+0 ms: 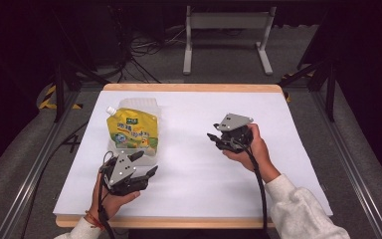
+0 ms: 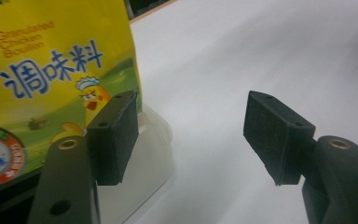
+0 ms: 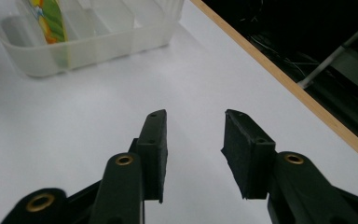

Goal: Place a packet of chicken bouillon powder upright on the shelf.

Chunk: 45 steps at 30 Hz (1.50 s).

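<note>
The yellow pouch stands upright in the clear tray, just beyond the left claw, open and empty; the right claw, well apart, gapes empty too.

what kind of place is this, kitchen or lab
Most likely a lab or recording studio, not a kitchen: a white-covered table ringed by metal rails, loose cables on the floor, dark surroundings, and a lone yellow seasoning pouch in a clear tray.
</note>
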### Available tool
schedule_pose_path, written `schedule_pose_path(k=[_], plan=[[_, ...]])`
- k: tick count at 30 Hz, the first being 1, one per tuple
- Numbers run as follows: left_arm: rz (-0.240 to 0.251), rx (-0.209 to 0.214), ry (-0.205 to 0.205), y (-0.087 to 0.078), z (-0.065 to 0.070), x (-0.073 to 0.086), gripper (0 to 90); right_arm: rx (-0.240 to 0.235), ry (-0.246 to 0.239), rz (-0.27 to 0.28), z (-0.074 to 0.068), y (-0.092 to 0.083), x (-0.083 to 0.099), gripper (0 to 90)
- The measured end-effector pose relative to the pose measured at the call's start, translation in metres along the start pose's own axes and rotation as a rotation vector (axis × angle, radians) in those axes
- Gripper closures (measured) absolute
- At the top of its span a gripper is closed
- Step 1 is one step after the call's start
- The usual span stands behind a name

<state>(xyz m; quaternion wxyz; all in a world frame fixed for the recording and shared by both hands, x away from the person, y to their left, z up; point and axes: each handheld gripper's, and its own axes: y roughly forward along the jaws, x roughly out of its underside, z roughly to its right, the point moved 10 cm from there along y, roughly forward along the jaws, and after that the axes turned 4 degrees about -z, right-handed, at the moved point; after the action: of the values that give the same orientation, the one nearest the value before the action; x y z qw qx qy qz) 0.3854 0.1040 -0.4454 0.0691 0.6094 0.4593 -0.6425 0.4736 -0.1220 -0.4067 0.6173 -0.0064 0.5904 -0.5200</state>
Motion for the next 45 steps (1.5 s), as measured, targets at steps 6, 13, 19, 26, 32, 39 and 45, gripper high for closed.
schedule_pose_path(k=[6, 13, 19, 26, 32, 39, 45], plan=[[-0.021, 0.022, 0.019, 0.006, 0.008, 0.003, 33.7, 0.023, -0.008, -0.016, 0.003, -0.008, 0.012, 56.6], [-0.041, 0.043, 0.034, 0.012, 0.017, 0.006, 32.3, 0.045, -0.009, -0.031, 0.007, -0.018, 0.028, 53.4], [-0.06, 0.067, 0.057, 0.017, 0.026, 0.009, 31.3, 0.074, -0.003, -0.055, 0.011, -0.026, 0.048, 47.8], [-0.087, 0.078, 0.07, 0.023, 0.032, 0.014, 31.3, 0.101, 0.002, -0.072, 0.014, -0.035, 0.067, 43.9], [-0.104, 0.089, 0.081, 0.026, 0.036, 0.018, 28.5, 0.125, -0.002, -0.094, 0.012, -0.044, 0.096, 37.9], [-0.122, 0.1, 0.089, 0.029, 0.04, 0.024, 25.8, 0.135, 0.012, -0.114, 0.012, -0.054, 0.124, 30.5], [-0.139, 0.098, 0.105, 0.032, 0.041, 0.028, 22.5, 0.141, 0.032, -0.12, 0.013, -0.063, 0.146, 26.5]])
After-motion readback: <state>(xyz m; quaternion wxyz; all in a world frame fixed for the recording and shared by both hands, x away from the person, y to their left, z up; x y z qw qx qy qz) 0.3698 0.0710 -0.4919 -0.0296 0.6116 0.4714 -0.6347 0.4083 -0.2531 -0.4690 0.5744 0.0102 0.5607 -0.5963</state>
